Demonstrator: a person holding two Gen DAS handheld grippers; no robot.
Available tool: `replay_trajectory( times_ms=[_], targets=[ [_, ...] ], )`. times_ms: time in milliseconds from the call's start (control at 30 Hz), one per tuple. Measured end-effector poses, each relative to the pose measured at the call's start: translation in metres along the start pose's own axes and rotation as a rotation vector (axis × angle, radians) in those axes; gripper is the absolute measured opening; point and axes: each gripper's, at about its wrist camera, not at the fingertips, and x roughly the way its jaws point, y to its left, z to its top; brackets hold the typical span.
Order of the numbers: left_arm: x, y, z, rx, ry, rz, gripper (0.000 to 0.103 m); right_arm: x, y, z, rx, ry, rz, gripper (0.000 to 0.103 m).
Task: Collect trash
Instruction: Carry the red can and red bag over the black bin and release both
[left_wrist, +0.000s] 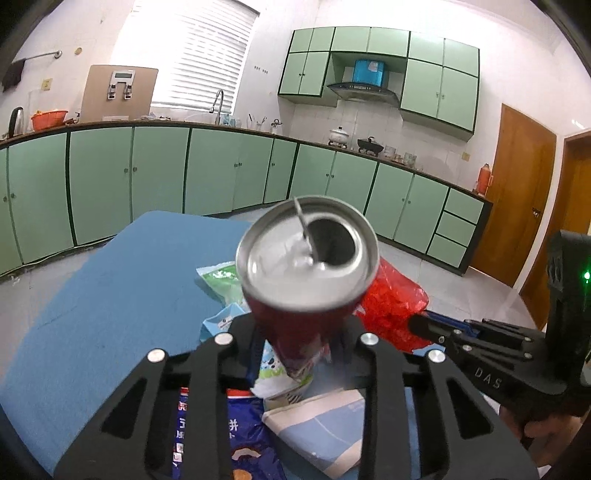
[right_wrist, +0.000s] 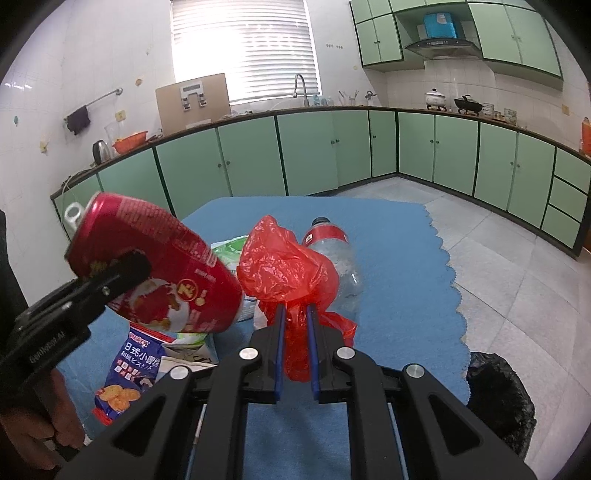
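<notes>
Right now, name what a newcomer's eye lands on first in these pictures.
The opened red can fills the left wrist view, lifted off the blue table cloth in the left gripper. The right gripper pinches a crumpled red plastic bag at the cloth's middle, with a clear plastic bottle lying just behind.

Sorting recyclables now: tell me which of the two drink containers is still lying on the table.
The clear plastic bottle with the red label, lying behind the red bag. The red can is up in the left hand-held gripper.
</notes>
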Motion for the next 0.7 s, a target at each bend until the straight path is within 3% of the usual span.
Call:
replay_trajectory(
  times_ms=[333, 700],
  targets=[
    [-0.003, -0.021, 0.011, 0.031, -0.021, -0.024, 0.015, -0.014, -0.005, 0.006, 0.005, -0.03, -0.007, 0.011],
    [-0.011, -0.058, 0.023, 0.062, -0.03, -0.1, 0.013, -0.049, -0.025, 0.016, 0.039, -0.078, -0.038, 0.011]
  ],
)
